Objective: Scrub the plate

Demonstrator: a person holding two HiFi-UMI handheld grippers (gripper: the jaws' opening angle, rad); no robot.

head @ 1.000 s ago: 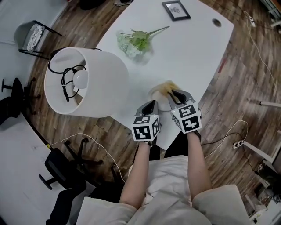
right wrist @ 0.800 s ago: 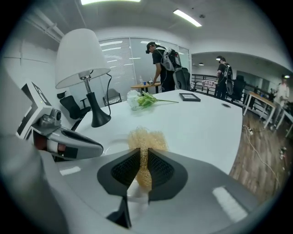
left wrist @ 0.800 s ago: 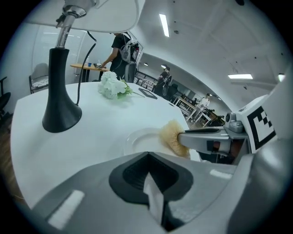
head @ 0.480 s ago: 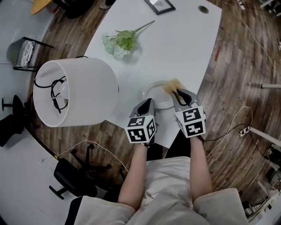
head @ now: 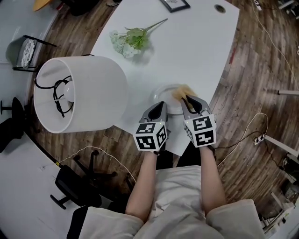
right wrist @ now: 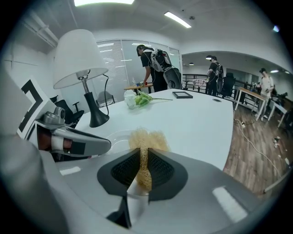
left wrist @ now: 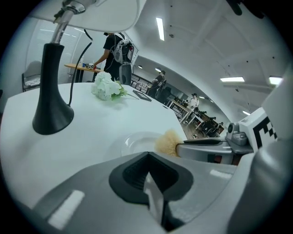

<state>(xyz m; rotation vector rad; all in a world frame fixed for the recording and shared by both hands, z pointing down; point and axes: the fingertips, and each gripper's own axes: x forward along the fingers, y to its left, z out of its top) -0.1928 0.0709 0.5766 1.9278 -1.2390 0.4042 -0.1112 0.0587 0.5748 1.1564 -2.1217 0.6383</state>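
Right claw (right wrist: 143, 160) is pressed together on a tan fibrous scrubber (right wrist: 146, 139); the tuft stands proud of the tips and the rest is hidden between the pads. Left claw (left wrist: 147, 155) is pressed together with nothing between its tips. In the head view the left claw (head: 160, 105) and right claw (head: 188, 100) lie side by side at the near edge of the white counter (head: 196, 46). The white plate (head: 164, 93) sits at 12 o'clock from the left claw, and the scrubber (head: 182, 90) is over the plate's 2 o'clock rim. Both claws cover the plate's near rim, so contact between left claw and plate cannot be confirmed, nor whether the scrubber bears on the plate. At 9 o'clock from the plate stands a lamp (head: 79, 93), whose shade hides its base from above. At 11 o'clock, farther off, lies a flower sprig (head: 133, 41). A picture frame (head: 175, 4) at 12 o'clock is cut off by the top edge.
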